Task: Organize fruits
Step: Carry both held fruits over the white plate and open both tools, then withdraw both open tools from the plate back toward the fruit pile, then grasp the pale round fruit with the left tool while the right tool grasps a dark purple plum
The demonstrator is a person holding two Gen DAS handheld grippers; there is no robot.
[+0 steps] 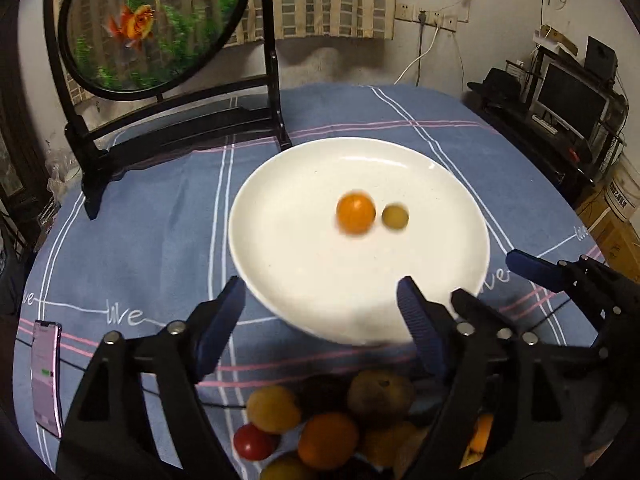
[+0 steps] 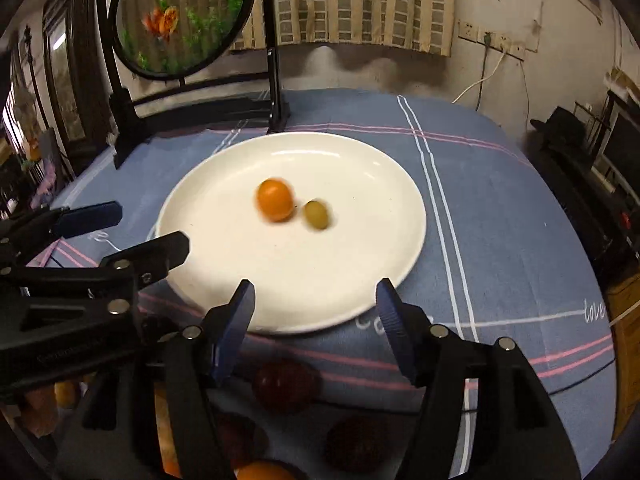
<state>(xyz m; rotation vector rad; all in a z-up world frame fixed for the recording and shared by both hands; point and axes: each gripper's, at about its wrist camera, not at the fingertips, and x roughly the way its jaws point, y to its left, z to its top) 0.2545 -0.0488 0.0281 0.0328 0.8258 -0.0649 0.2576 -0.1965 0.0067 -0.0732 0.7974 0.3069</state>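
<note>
Both sets of jaws are found spread apart with nothing between the pads: the left gripper (image 1: pixel 320 328) and the right gripper (image 2: pixel 316 328) are each held over the near rim of the white plate (image 1: pixel 288 264). No fruit is gripped by either.

Ahead of both pairs of jaws, near the middle of the plate, an orange fruit (image 1: pixel 355 213) and a smaller green fruit (image 1: pixel 395 217) are recorded, just beside one another; whether they touch cannot be told. Both are blurred at the edges, so it is judged that they are not yet at rest. The orange one is round, smooth and glossy; the green one is oval and duller.

The step in hand is judged to be a release onto the plate, done. Most of the task is taken to remain.

Behind and below the jaws a pile of mixed fruit (image 1: pixel 328 432) is noted: yellow, orange, red and brownish pieces, partly hidden by the gripper frames. The next move is judged to call for a return to that pile and a gentle closing on one round, easily rolled piece.

A blue checked tablecloth (image 1: pixel 160 216) is noted beneath everything.
</note>
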